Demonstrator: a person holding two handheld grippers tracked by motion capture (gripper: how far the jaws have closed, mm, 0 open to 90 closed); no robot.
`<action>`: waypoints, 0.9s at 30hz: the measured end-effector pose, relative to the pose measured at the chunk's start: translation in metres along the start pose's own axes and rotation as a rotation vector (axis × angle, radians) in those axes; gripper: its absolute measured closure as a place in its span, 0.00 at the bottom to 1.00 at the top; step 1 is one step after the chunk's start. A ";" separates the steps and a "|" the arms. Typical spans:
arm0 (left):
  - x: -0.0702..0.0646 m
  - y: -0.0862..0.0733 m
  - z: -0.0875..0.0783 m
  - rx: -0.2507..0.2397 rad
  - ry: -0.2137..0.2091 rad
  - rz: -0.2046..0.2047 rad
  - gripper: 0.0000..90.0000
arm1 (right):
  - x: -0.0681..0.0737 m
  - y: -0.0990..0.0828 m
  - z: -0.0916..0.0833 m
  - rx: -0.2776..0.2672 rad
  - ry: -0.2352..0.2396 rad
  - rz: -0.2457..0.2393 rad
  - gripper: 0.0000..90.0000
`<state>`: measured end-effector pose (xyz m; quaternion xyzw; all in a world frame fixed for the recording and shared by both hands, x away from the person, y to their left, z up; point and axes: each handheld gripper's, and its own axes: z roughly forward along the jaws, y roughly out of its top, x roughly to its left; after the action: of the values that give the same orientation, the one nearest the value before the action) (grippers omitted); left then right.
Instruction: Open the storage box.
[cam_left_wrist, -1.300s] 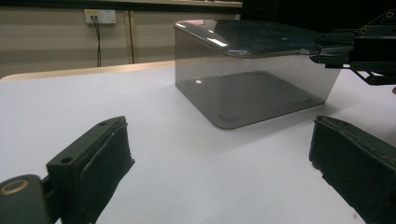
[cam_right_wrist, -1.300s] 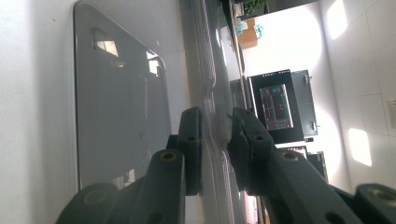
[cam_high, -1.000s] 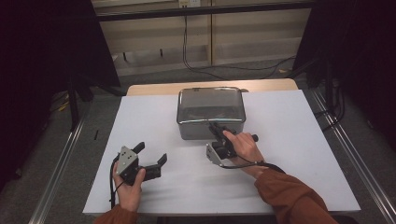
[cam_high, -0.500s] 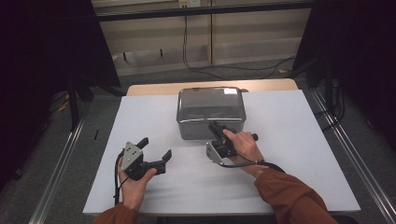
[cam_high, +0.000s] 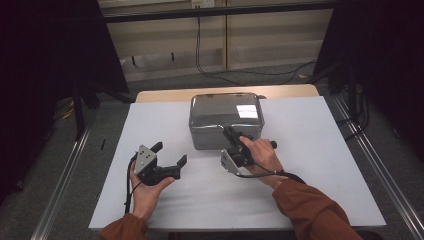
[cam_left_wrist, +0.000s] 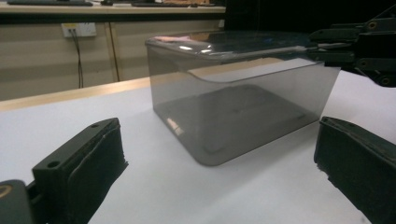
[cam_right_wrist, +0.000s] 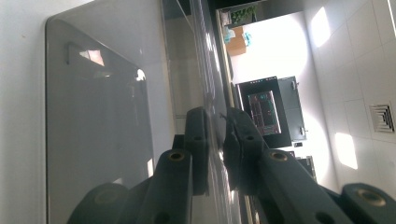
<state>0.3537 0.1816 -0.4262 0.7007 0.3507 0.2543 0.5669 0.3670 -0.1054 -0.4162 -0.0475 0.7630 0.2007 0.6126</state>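
Box (cam_high: 226, 119) of smoky clear plastic with a lid sits on the white sheet (cam_high: 320, 160) that covers the table, toward the far middle; the left gripper view shows it (cam_left_wrist: 243, 112) as a see-through grey tub under a flat lid. White sheet lies over a wooden tabletop (cam_high: 165, 95) whose far edge shows beyond it. Right gripper (cam_high: 231, 135), held in the right hand (cam_high: 260, 155), reaches to the box's near edge, its jaws pressed together on the lid's thin rim (cam_right_wrist: 212, 116). Left gripper (cam_high: 170, 156), held in the left hand (cam_high: 147, 187), rests near the sheet's left front, well apart from the box, its jaws spread wide on nothing
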 end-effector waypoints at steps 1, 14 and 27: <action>0.000 0.001 0.002 -0.006 0.001 -0.005 0.02 | -0.001 0.000 0.000 -0.003 -0.001 0.003 0.89; 0.006 0.015 0.029 -0.011 -0.038 0.035 0.02 | -0.011 0.001 0.000 -0.005 -0.018 0.016 0.89; 0.016 0.024 0.054 -0.039 -0.020 0.036 0.04 | -0.022 0.003 0.001 -0.004 -0.033 0.020 0.90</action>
<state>0.4088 0.1579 -0.4159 0.6982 0.3271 0.2643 0.5793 0.3721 -0.1065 -0.3946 -0.0378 0.7528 0.2090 0.6231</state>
